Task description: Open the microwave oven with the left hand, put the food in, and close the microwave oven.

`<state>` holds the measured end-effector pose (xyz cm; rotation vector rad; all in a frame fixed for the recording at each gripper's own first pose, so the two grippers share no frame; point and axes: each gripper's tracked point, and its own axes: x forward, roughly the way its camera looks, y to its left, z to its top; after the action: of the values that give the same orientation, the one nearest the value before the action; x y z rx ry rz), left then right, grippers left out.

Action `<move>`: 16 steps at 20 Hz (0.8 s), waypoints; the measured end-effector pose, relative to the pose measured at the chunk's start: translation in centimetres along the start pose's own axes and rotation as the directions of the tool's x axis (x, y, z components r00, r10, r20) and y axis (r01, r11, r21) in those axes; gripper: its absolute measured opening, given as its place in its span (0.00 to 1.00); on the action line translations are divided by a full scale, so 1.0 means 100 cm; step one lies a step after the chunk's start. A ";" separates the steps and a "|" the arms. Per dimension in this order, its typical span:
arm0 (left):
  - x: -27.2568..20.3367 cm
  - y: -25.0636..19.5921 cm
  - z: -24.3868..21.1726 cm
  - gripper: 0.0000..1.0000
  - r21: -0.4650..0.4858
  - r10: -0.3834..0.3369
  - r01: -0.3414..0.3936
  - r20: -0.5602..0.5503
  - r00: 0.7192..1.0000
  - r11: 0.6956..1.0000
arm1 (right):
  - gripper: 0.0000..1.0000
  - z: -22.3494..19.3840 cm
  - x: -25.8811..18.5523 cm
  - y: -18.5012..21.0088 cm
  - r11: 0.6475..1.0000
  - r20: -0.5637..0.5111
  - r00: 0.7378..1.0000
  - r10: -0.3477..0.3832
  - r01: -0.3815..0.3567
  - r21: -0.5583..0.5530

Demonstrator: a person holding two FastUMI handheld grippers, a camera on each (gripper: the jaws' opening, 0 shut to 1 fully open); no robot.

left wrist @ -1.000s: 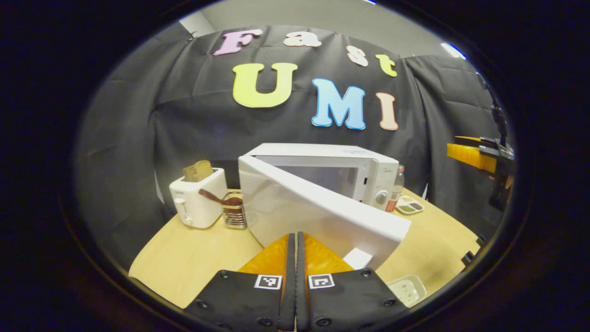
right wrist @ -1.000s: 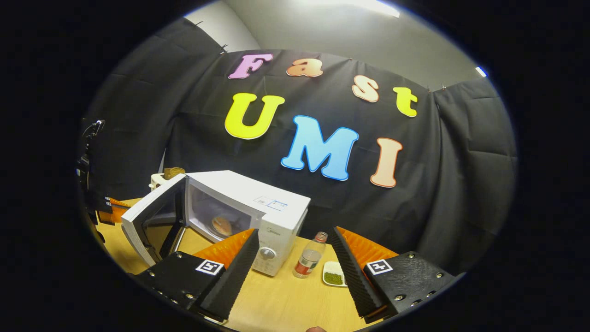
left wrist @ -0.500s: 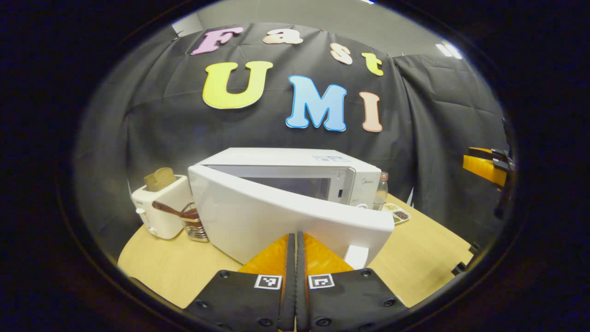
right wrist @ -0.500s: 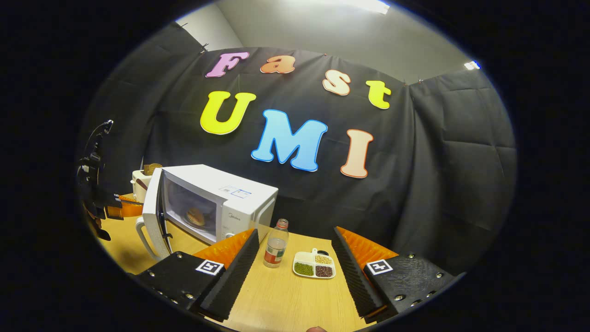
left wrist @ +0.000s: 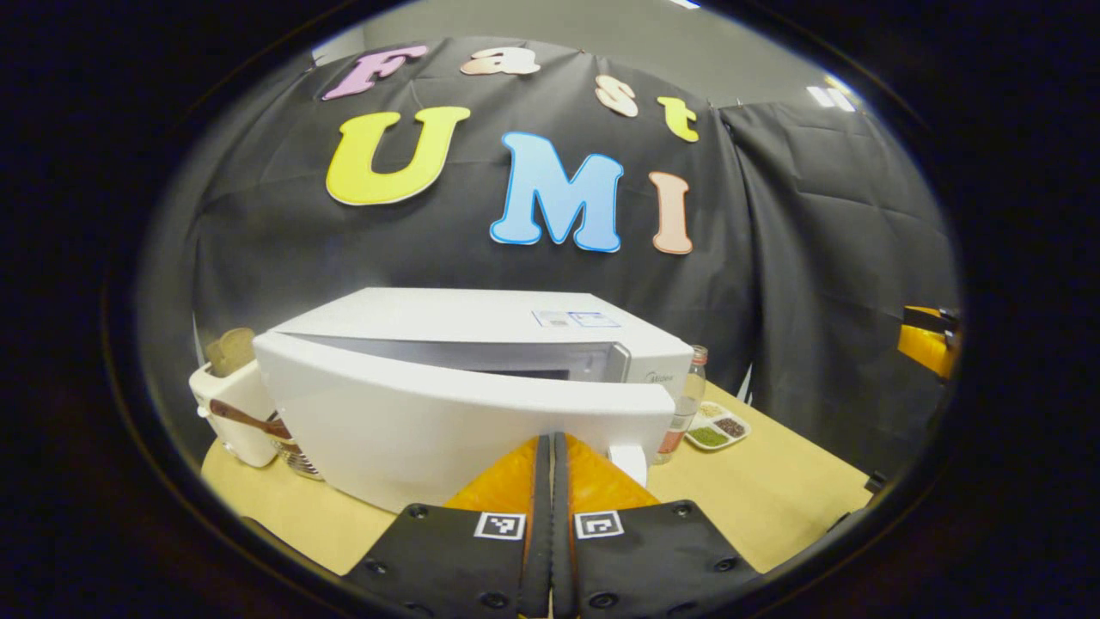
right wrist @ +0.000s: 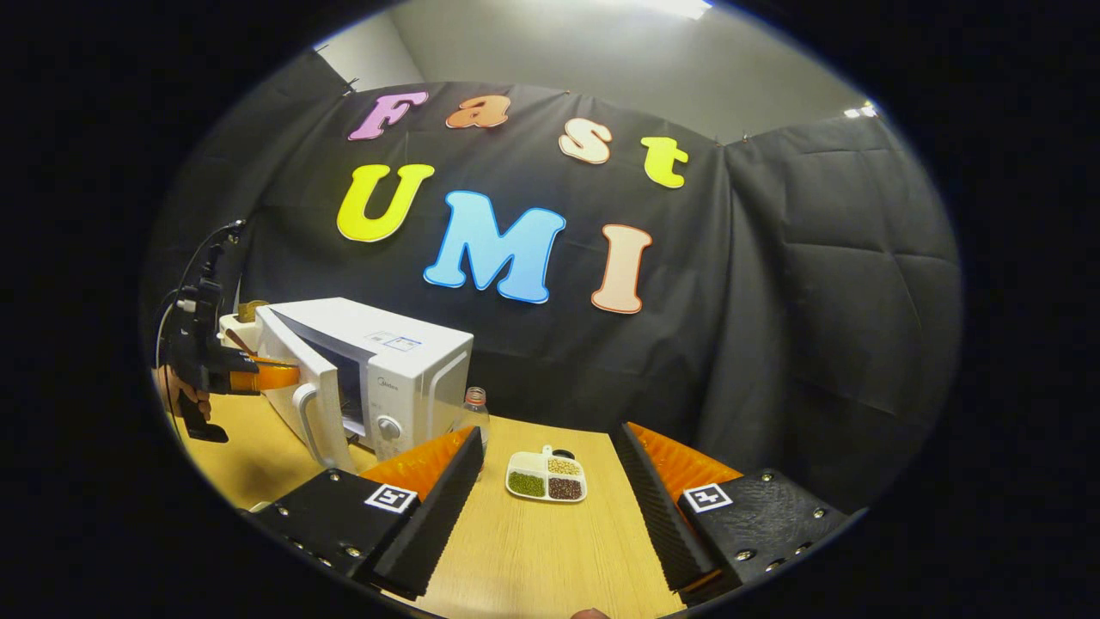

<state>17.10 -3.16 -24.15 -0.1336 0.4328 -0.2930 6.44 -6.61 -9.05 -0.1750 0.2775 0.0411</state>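
Fingers of your left gripper (left wrist: 552, 443) are pressed together w/ nothing between them, tips against the outer face of the microwave door (left wrist: 464, 425). Your right gripper (right wrist: 550, 481) is held spread wide, nothing in it, level over the wooden table (right wrist: 550, 550) in front of the microwave (right wrist: 404, 378). Smooth glossy white box; the door has a curved white handle (right wrist: 305, 421). Door is nearly shut now, just a thin gap at the handle side; 1 s ago it stood wide open and showed the food on the turntable. Can't see the food inside now. Right of the microwave: clear plastic bottle (right wrist: 471, 413), then a white 3-part dish (right wrist: 546, 477) of beans. Left of it: white toaster (left wrist: 228, 408) w/ a bread slice.
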 end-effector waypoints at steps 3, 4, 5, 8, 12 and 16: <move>0.018 0.001 0.001 0.07 -0.021 0.006 -0.006 -0.002 1.000 1.000 | 0.96 -0.005 0.000 -0.006 1.000 -0.009 1.000 -0.016 0.016 0.006; 0.024 0.003 0.000 0.07 -0.031 0.012 -0.012 -0.005 1.000 0.999 | 0.96 -0.007 -0.002 -0.010 1.000 -0.012 1.000 -0.022 0.022 0.007; 0.030 0.005 0.001 0.07 -0.045 0.018 -0.018 -0.006 1.000 0.999 | 0.96 -0.007 -0.002 -0.012 1.000 -0.015 0.999 -0.028 0.029 0.007; 0.044 0.010 0.001 0.07 -0.076 0.039 -0.039 -0.008 0.999 0.996 | 0.96 -0.009 -0.006 -0.016 0.999 -0.019 0.999 -0.042 0.042 0.007; 0.049 0.013 0.003 0.07 -0.089 0.050 -0.050 -0.001 0.999 0.995 | 0.96 -0.006 -0.011 -0.017 0.999 -0.015 0.999 -0.049 0.049 0.007; 0.059 0.018 -0.001 0.07 -0.046 0.113 -0.114 -0.028 0.993 0.992 | 0.97 -0.003 -0.010 -0.002 1.000 -0.010 1.000 -0.015 0.015 0.017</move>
<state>22.65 -3.30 -26.86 -0.1508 0.4706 -0.1725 5.46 -6.89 -8.99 -0.1600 0.2866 0.0233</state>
